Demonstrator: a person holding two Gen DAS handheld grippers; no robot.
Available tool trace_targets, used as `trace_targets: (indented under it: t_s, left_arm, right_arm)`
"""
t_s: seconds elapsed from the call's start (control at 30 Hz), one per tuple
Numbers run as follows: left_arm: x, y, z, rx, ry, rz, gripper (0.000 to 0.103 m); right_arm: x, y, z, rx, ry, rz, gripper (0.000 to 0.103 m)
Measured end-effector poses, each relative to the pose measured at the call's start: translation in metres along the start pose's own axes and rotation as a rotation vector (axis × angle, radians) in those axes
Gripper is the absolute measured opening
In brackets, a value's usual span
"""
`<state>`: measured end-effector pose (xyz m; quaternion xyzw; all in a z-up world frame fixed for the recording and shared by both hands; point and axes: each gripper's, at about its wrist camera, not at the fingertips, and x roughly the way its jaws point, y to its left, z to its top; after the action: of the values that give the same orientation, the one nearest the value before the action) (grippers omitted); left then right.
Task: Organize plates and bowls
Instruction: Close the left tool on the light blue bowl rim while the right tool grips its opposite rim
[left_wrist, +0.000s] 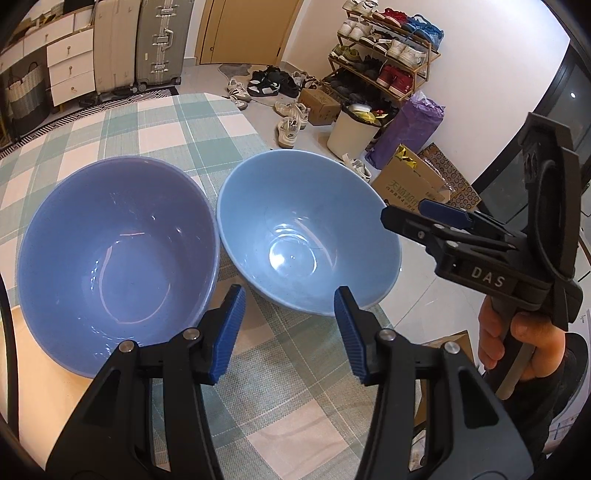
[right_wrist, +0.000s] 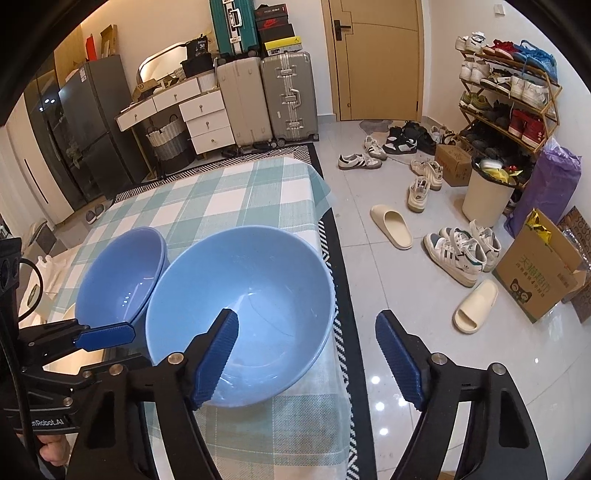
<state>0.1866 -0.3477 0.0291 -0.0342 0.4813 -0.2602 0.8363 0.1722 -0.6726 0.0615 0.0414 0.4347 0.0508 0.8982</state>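
- Left wrist view: we see two bowls side by side on the checked tablecloth (left_wrist: 166, 122), their rims almost touching. The darker blue bowl (left_wrist: 114, 258) sits to the left, the lighter blue bowl (left_wrist: 306, 236) to the right, close to the table's edge.
- Our left gripper (left_wrist: 290, 306) hovers over the gap at the bowls' near sides with its jaws released and nothing between the blue pads (left_wrist: 229, 332).
- The right gripper (left_wrist: 424, 214) comes in from the right, held by a hand (left_wrist: 517, 343), its tips near the lighter bowl's right rim; from here we cannot tell how wide it stands.
- Right wrist view: the lighter blue bowl (right_wrist: 240, 310) fills the middle, and the darker one (right_wrist: 122, 273) lies behind it to the left.
- Our right gripper (right_wrist: 306, 332) stands spread, its left finger (right_wrist: 218, 350) above the bowl's inside and its other finger (right_wrist: 399, 354) outside the rim, over the floor (right_wrist: 406, 280); the pads do not press on it.
- The left gripper (right_wrist: 103, 336) shows at the left edge.
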Motion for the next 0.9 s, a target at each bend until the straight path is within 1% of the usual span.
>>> trace_targets:
  t_s: [0.07,0.17,0.2,0.27,0.33,0.47,0.53,0.63,0.7,0.73,0.83,0.9]
  left_arm:
    - [0.002,0.001,0.0,-0.004,0.0,0.001,0.047]
    - [0.006,0.002,0.002,-0.007,0.003,0.007,0.047]
    - [0.008,0.002,0.002,-0.006,0.003,0.012,0.047]
    - [0.011,0.004,0.003,-0.006,0.005,0.015,0.047]
    - [0.013,0.005,0.003,-0.011,0.007,0.015,0.047]
    - [0.018,0.007,0.004,-0.016,0.008,0.014,0.047]
    - [0.019,0.008,0.005,-0.017,0.008,0.014,0.047]
    - [0.022,0.009,0.007,-0.022,0.009,0.015,0.043]
    - [0.025,0.009,0.008,-0.025,0.014,0.013,0.042]
    - [0.026,0.009,0.008,-0.024,0.016,0.015,0.04]
    - [0.029,0.009,0.007,-0.018,0.015,0.023,0.039]
    - [0.031,0.009,0.007,-0.018,0.014,0.027,0.036]
  right_arm:
    - [0.006,-0.002,0.0,0.003,0.01,-0.001,0.069]
    - [0.015,-0.004,0.0,0.007,0.02,-0.006,0.067]
    - [0.017,-0.005,0.001,0.008,0.017,-0.003,0.064]
    - [0.021,-0.006,0.001,0.01,0.013,0.002,0.055]
    - [0.026,-0.008,0.001,0.013,0.02,-0.003,0.054]
    - [0.035,-0.008,0.001,0.014,0.027,-0.014,0.047]
    - [0.038,-0.008,0.001,0.01,0.029,-0.02,0.046]
    - [0.042,-0.009,0.0,0.013,0.033,-0.022,0.04]
    - [0.044,-0.009,0.001,0.01,0.033,-0.025,0.038]
    - [0.044,-0.008,0.001,0.009,0.032,-0.027,0.035]
    - [0.046,-0.006,0.0,-0.002,0.033,-0.032,0.018]
    - [0.046,-0.004,0.0,-0.013,0.031,-0.044,0.018]
